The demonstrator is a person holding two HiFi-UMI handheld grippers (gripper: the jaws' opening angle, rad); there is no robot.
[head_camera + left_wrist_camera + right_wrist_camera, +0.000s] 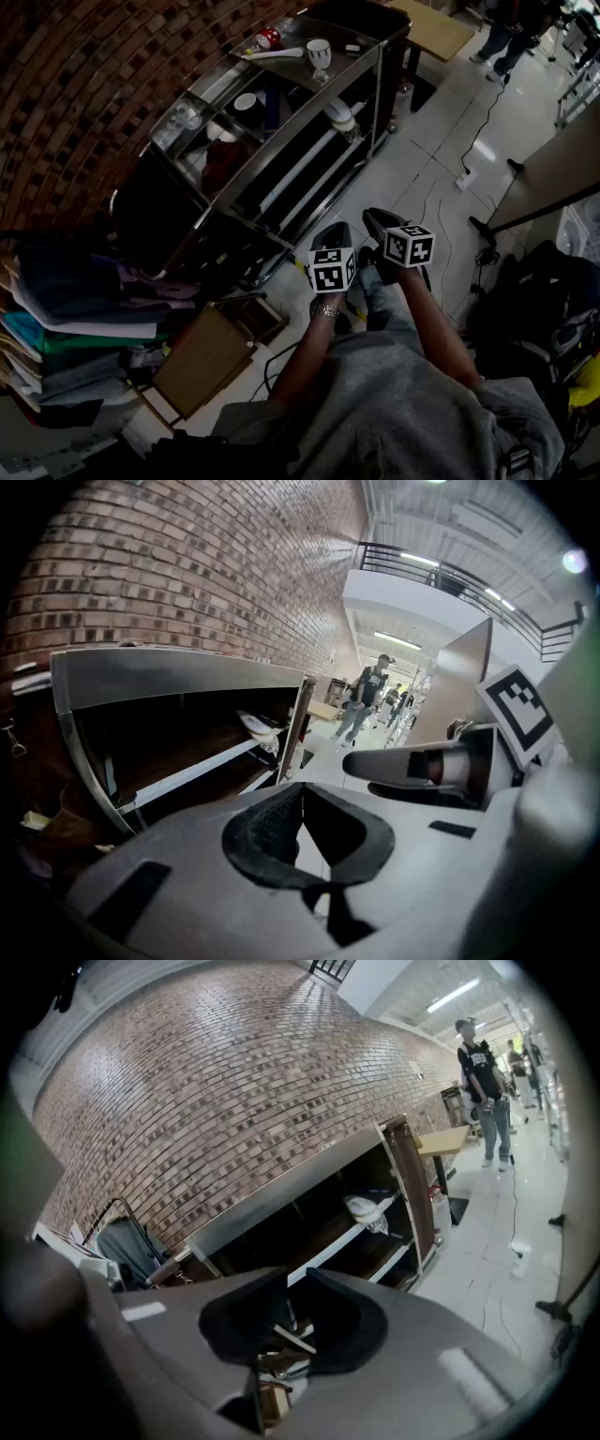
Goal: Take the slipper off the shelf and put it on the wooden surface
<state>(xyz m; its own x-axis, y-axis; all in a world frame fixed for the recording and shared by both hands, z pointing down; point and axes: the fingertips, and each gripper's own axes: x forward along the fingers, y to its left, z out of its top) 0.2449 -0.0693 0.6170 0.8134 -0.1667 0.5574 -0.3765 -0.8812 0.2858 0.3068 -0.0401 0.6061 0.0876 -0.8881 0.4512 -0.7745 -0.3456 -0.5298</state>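
Both grippers are held side by side in front of the person, over the tiled floor (441, 141), just off the open side of the metal shelf (281, 141) (178, 672) (281, 1206). L gripper (335, 230) (300, 794): jaw tips are seen brought together w/ nothing caught betw. them, i.e. closed & empty. R gripper (379, 218) (296, 1279): jaws are seen parted by a slim gap, w/ only a shelf rail & clutter showing through, i.e. slightly open, holding nothing. The slipper (342, 117) (255, 726) (366, 1208), pale in colour, is seen lying on the shelf's mid tier, at the tier's far end, right by the end upright. It is well apart from both grippers & not touched by either. On the shelf top a cup (319, 54) is stood upright, w/ a red item (268, 38) near it; what that item is can't be told. A wooden tabletop (433, 30) (441, 1140) is set just past the shelf's far end. A wooden board (202, 361) is seen low at the person's left, beside a pile of folded clothes (75, 319). The shelf is backed by a brick wall (84, 84) (216, 583) (234, 1091). Other people (502, 33) (483, 1082) are seen standing far off on the floor.
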